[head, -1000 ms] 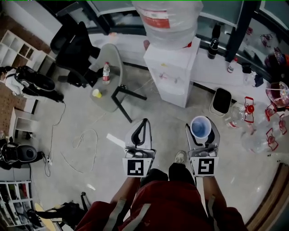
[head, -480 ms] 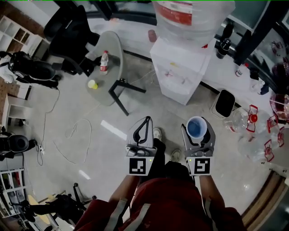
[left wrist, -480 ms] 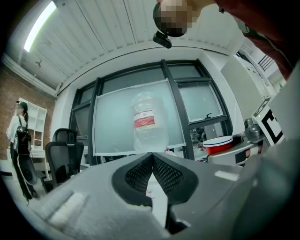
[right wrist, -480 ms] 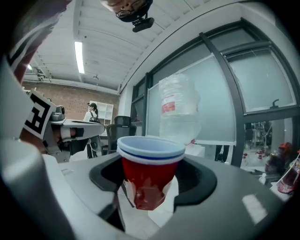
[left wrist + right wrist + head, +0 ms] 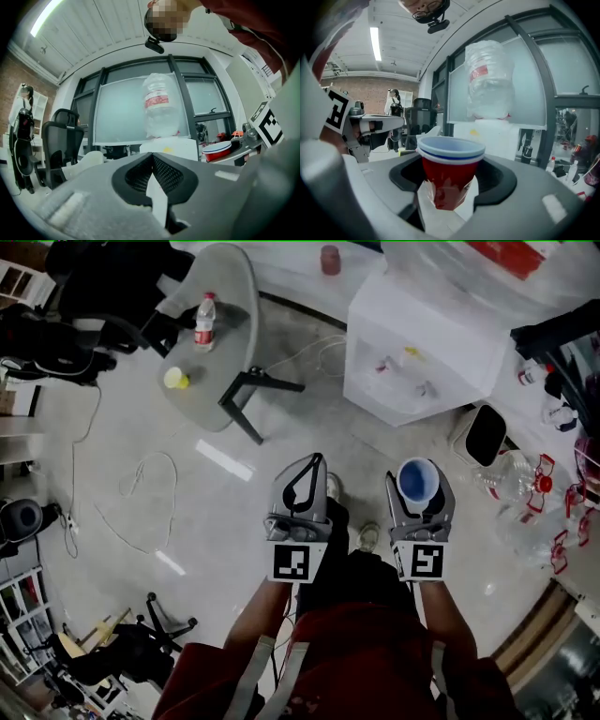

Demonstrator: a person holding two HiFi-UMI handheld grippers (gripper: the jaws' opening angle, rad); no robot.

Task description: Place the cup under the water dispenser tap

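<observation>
A red cup (image 5: 417, 481) with a blue inside and a white-and-blue rim (image 5: 450, 149) stands upright between the jaws of my right gripper (image 5: 418, 487), which is shut on it. My left gripper (image 5: 312, 467) is beside it on the left, its jaws shut together with nothing in them (image 5: 152, 161). The white water dispenser (image 5: 422, 343) stands ahead and slightly to the right, with its taps (image 5: 405, 376) on the front face. Its big clear bottle (image 5: 490, 82) shows above the cabinet. Both grippers are over the floor, short of the dispenser.
A grey round table (image 5: 225, 296) at the upper left carries a water bottle (image 5: 202, 321) and a small yellow object (image 5: 174, 378). A black bin (image 5: 486, 435) and several clear bottles (image 5: 523, 486) lie right of the dispenser. A cable (image 5: 141, 493) loops on the floor.
The dispenser has drawn closer and shifted right in the head view as the person walked forward. Both grippers went forward and lower. The cup stays in the right gripper; the left stays shut.
</observation>
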